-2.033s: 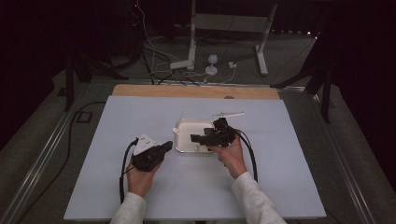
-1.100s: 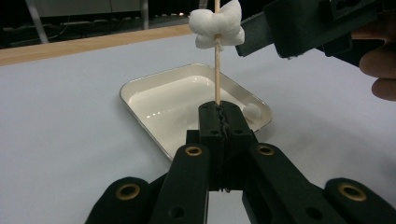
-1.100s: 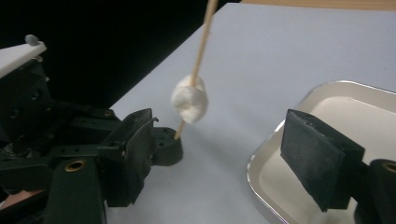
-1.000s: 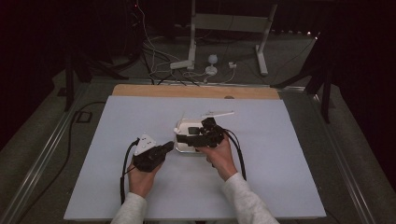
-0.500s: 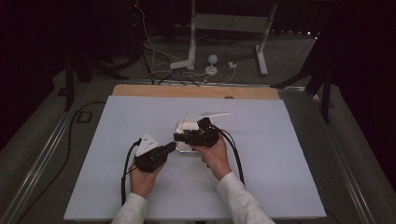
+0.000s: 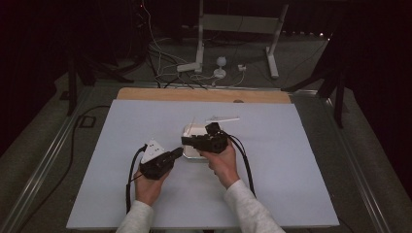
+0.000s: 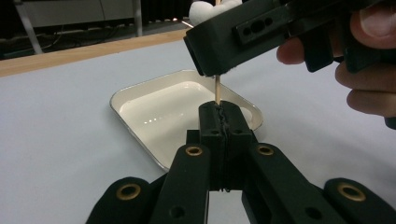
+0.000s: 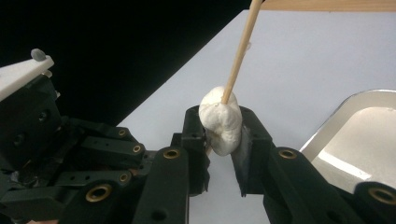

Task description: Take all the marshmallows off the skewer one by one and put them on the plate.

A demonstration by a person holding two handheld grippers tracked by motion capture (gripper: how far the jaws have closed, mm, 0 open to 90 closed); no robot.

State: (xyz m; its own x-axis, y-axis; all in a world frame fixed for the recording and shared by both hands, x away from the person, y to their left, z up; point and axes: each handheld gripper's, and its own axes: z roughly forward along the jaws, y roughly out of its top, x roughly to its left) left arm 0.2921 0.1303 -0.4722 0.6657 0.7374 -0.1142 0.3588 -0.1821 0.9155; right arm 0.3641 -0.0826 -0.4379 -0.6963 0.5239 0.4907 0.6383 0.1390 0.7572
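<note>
While two tools (image 6: 194, 141) close, one marshmallow (image 8: 220, 119), one skewer (image 8: 239, 51), one tray (image 7: 135, 95)

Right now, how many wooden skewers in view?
2: one skewer through the marshmallow, held over the white tray; another skewer lying on the table beyond it.

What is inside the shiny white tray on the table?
The white enamel tray looks bare and glossy inside. Its near corner is hidden behind the left tool, which pinches a thin wooden stick.

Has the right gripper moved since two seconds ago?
Yes. The right gripper has shifted left across the white tray, toward the left gripper.
</note>
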